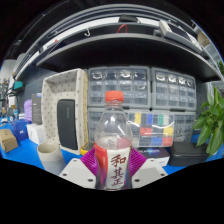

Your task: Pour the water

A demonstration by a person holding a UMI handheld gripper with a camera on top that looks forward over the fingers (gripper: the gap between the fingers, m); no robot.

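A clear plastic bottle (pixel 113 140) with an orange-red cap and a white label bearing dark red characters stands upright between my fingers. My gripper (pixel 112 166) is shut on the bottle, with both purple pads pressed against its lower sides. A white cup (pixel 50 154) sits on the blue table surface (pixel 25 158) to the left of the bottle, a little beyond my left finger. The bottle's base is hidden below the fingers.
Clear plastic drawer cabinets (pixel 148 92) stand behind the bottle. A woven-edged white box with a dark panel (pixel 65 115) stands at the back left. A green plant (pixel 212 120) is at the right. Small boxes (pixel 10 135) lie at the far left.
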